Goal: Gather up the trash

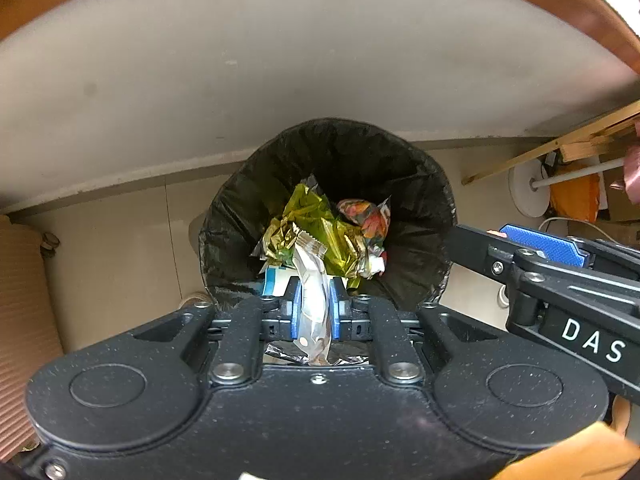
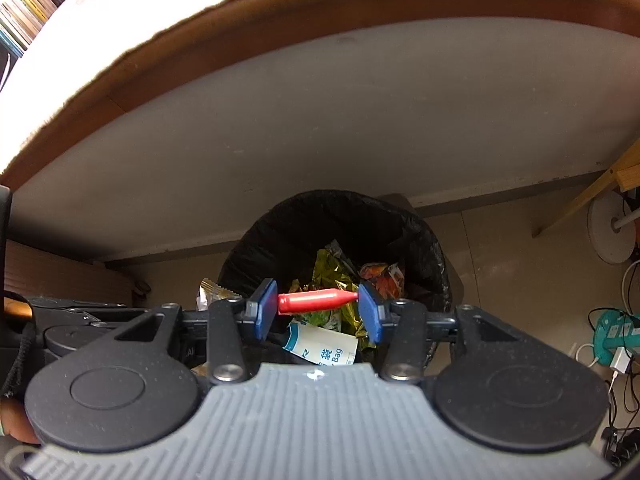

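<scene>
A bin with a black liner (image 1: 420, 208) (image 2: 280, 240) stands on the floor against the wall, right under both grippers. Inside lie a crumpled gold foil wrapper (image 1: 316, 228) (image 2: 332, 272), a colourful wrapper (image 1: 368, 218) (image 2: 384, 276) and a white-and-blue bag (image 1: 275, 278) (image 2: 324, 346). My left gripper (image 1: 315, 306) is shut on a silvery clear wrapper (image 1: 312, 292) that hangs over the bin's near rim. My right gripper (image 2: 318, 312) is shut on a red pen cap (image 2: 316, 301), pinched end to end between the blue pads above the bin. The right gripper (image 1: 540, 244) also shows in the left wrist view.
A grey wall and baseboard (image 1: 120, 178) run behind the bin. Wooden slats (image 1: 560, 144) and a white round stand base (image 1: 528, 188) (image 2: 612, 226) sit to the right, with cables and a green power strip (image 2: 612, 332). A brown ribbed surface (image 1: 20, 312) is at the left.
</scene>
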Tool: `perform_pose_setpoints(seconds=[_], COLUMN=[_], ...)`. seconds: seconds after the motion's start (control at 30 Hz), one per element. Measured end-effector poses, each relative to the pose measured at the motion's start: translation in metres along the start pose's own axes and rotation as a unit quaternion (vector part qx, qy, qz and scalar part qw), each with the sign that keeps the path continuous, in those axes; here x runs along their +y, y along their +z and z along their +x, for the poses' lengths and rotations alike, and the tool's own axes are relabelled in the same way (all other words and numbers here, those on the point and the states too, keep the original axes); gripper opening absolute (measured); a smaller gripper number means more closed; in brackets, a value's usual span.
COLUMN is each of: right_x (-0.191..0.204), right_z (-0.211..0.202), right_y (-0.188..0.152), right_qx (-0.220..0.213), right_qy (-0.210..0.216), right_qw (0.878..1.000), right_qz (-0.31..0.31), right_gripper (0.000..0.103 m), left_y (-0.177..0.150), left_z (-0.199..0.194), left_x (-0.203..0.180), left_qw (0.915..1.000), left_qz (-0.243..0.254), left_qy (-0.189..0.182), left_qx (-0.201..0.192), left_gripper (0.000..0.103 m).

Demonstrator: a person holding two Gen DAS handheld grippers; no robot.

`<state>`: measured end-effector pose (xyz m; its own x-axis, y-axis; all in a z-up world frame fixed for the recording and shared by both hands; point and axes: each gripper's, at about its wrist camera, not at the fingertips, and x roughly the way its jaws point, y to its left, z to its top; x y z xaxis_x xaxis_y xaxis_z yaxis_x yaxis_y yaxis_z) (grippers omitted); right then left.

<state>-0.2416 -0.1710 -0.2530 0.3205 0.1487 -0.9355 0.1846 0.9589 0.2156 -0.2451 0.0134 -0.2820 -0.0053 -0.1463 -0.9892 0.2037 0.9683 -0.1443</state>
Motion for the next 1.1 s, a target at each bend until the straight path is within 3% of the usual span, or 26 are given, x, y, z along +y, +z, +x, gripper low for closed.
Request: perform_pose_setpoints(seconds=[0.13, 0.27, 0.33, 0.4, 0.73, 1.1], right_x=[0.0, 0.001, 0.001, 0.003, 0.007, 0.014], right_z=[0.006, 0.005, 0.005, 0.004, 0.006, 0.005], right_y=[-0.001, 0.0, 0.001, 0.001, -0.005, -0.007], right_qx=[0.0, -0.005, -0.004, -0.003, 0.004, 0.005], right_qy=[-0.003, -0.004, -0.007, -0.011, -0.018, -0.02], right_qw=[1.0, 1.0, 1.0, 1.0, 1.0, 1.0], right_qz=[0.001, 0.009, 0.008, 0.008, 0.004, -0.009], right_gripper=[0.052, 0.063, 0.064, 0.067, 0.071, 0.074], left_y=[-0.001, -0.001, -0.001, -0.001, -0.005, -0.012], left_z=[0.011, 0.014, 0.013, 0.013, 0.016, 0.012], left_x=[0.003, 0.004, 0.006, 0.008, 0.012, 0.02], left_qw=[1.0, 0.9999, 0.9999, 0.9999, 0.9998, 0.9998], left_qz=[-0.002, 0.002, 0.0, -0.004, -0.002, -0.013], left_qy=[0.001, 0.009, 0.008, 0.008, 0.003, 0.013], left_qx=[0.009, 0.011, 0.012, 0.012, 0.02, 0.009], left_gripper=[0.014, 0.017, 0.022, 0.033, 0.05, 0.079])
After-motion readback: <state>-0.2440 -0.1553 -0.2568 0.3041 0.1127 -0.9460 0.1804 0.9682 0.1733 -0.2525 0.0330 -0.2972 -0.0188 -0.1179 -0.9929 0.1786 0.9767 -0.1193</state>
